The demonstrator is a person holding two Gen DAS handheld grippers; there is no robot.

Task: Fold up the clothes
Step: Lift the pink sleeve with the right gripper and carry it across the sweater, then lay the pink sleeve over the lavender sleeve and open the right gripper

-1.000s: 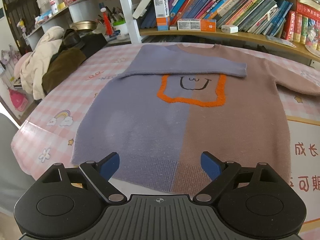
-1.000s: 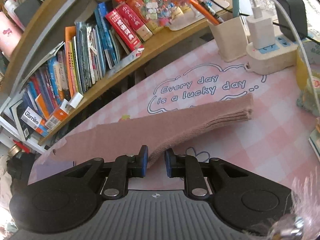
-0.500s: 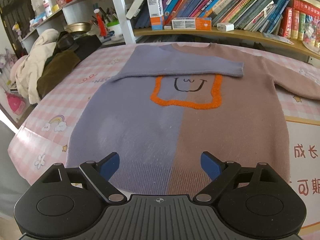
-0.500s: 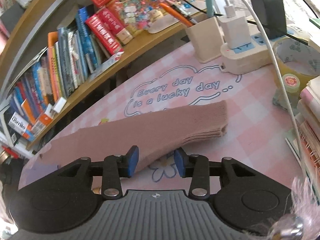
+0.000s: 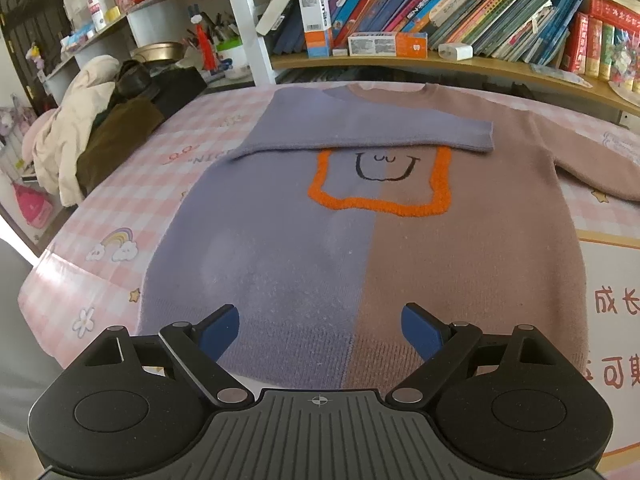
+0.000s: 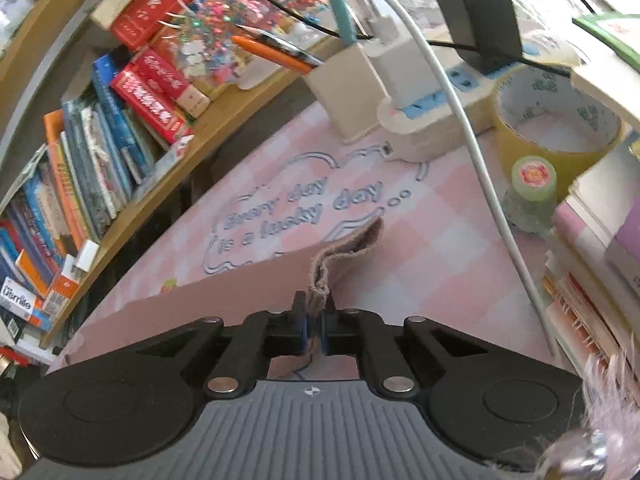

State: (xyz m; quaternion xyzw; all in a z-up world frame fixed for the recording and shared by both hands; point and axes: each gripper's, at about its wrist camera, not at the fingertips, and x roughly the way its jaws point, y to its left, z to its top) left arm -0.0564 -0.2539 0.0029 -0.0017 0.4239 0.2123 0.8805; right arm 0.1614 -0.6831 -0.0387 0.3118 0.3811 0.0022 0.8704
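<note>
Sweater point(image 5: 360, 232), half lavender and half dusty brown with an orange-outlined smiley patch, lies flat on a pink checked tablecloth point(image 5: 120, 208), its hem at the near edge and its lavender sleeve point(image 5: 360, 128) folded across the chest. The left gripper point(image 5: 320, 332) hangs over the hem with jaws spread wide, grasping nothing. The right gripper point(image 6: 316, 320) is clenched on the brown sleeve cuff point(image 6: 340, 260), lifted near the table's far corner, beside a power strip point(image 6: 432, 116), tape roll point(image 6: 556, 120) and crowded bookshelves point(image 5: 440, 20).
</note>
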